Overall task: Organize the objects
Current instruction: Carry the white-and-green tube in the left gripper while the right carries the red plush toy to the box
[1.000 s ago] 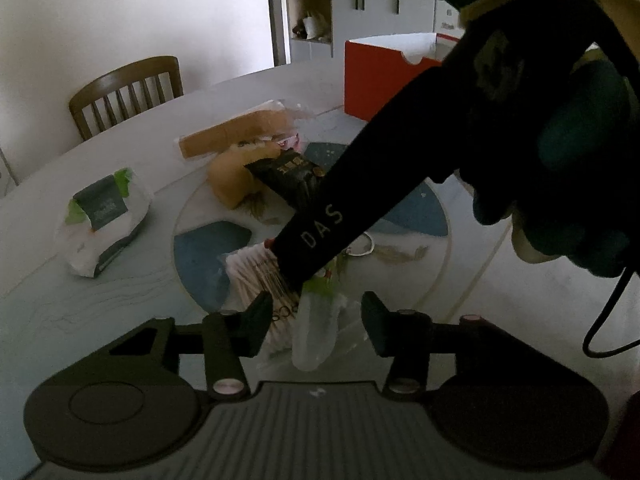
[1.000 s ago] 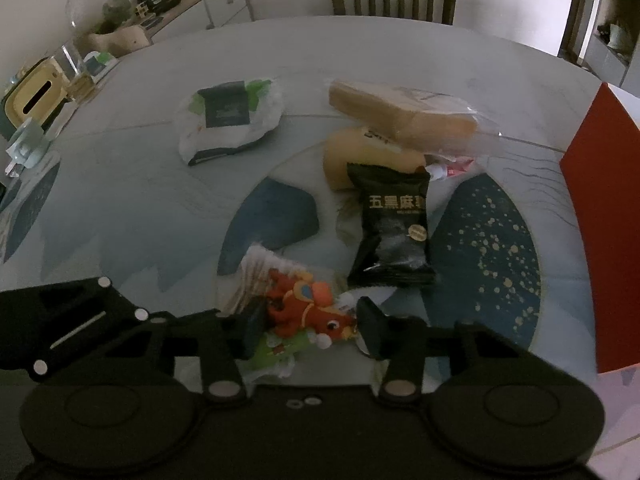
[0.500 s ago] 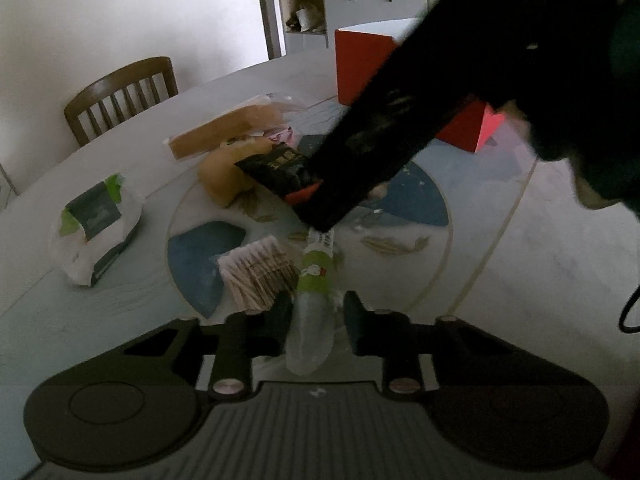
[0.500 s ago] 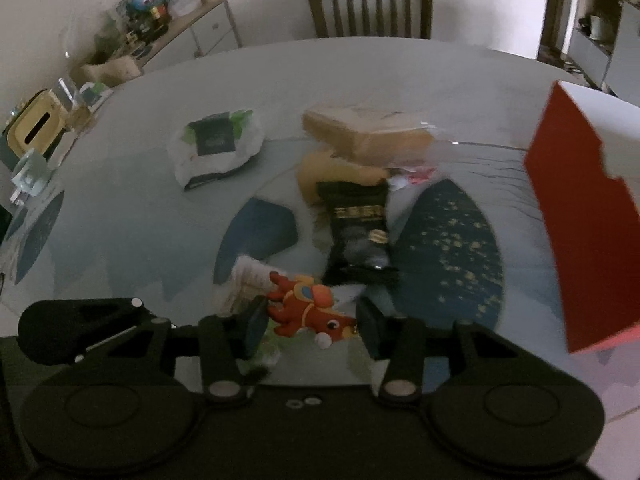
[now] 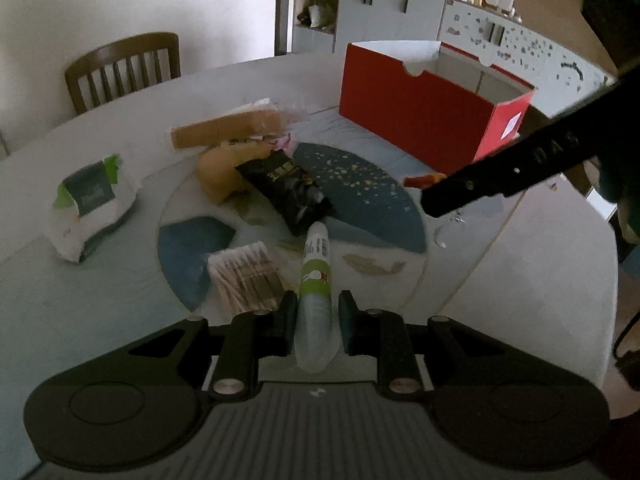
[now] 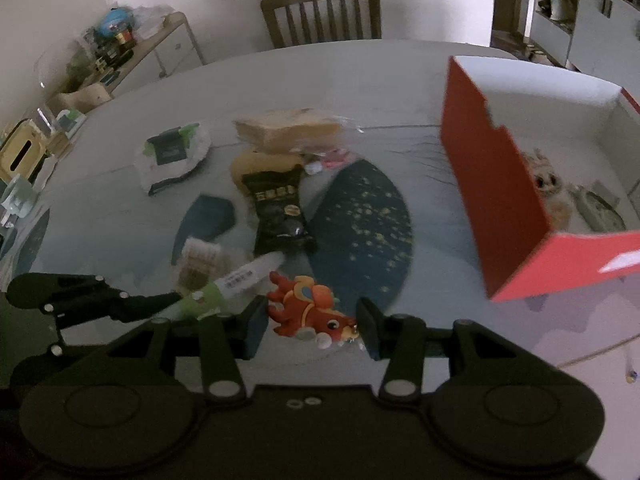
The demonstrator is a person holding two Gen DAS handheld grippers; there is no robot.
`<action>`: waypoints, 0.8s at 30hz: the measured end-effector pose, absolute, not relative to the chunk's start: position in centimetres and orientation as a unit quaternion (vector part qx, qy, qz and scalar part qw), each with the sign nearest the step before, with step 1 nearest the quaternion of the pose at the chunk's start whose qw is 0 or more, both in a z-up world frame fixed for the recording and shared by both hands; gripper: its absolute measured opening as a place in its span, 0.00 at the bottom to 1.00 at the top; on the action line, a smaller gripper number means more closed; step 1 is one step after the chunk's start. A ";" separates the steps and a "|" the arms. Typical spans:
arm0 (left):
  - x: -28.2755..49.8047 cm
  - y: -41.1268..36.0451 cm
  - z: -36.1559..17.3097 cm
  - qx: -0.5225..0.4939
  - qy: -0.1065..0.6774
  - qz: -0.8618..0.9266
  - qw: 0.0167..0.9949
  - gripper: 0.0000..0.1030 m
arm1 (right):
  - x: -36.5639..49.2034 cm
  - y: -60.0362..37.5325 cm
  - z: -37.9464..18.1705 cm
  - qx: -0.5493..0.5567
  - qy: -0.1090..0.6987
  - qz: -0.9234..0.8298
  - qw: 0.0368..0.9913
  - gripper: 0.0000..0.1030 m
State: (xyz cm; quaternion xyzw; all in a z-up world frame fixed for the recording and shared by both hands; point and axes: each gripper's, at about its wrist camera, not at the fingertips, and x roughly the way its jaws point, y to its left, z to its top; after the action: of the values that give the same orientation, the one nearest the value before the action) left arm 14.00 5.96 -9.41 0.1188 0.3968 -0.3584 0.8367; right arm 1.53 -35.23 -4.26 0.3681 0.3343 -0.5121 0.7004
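In the left wrist view my left gripper point(image 5: 318, 302) is shut on the lower end of a white and green tube point(image 5: 316, 264), which lies on the glass turntable point(image 5: 400, 280). My right gripper point(image 6: 312, 312) is shut on a red dragon toy point(image 6: 308, 310) and holds it above the table, left of the red box point(image 6: 500, 184). The box is open at the top, and a plush toy point(image 6: 548, 184) lies inside it. From the left wrist view the right gripper point(image 5: 436, 196) shows as a dark bar in front of the red box point(image 5: 428, 120).
A pack of cotton swabs point(image 5: 244, 276) lies just left of the tube. A black snack packet point(image 5: 288, 188), a yellow lump point(image 5: 220, 168) and wrapped bread point(image 5: 228, 128) sit further back. A wipes pack point(image 5: 92, 204) lies at the left, with a chair point(image 5: 124, 68) behind the table.
My left jaws have closed onto the tube. My right gripper has carried the dragon toy up and to the right, away from the tube and nearer the red box.
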 end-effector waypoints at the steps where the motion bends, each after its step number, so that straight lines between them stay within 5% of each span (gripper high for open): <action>1: 13.9 6.0 -9.2 0.116 0.397 -0.358 0.837 0.20 | 1.2 -35.0 -4.2 0.367 0.335 -0.512 0.701 0.46; 24: 11.6 0.7 -3.9 0.081 0.365 -0.344 0.861 0.16 | -6.1 -34.3 0.5 0.334 0.316 -0.503 0.732 0.46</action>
State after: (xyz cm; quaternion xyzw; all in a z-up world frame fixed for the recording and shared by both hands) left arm 11.61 0.73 -3.85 0.0810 0.3654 -0.3441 0.8611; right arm -6.12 -34.35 0.49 0.3337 0.3163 -0.5032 0.7317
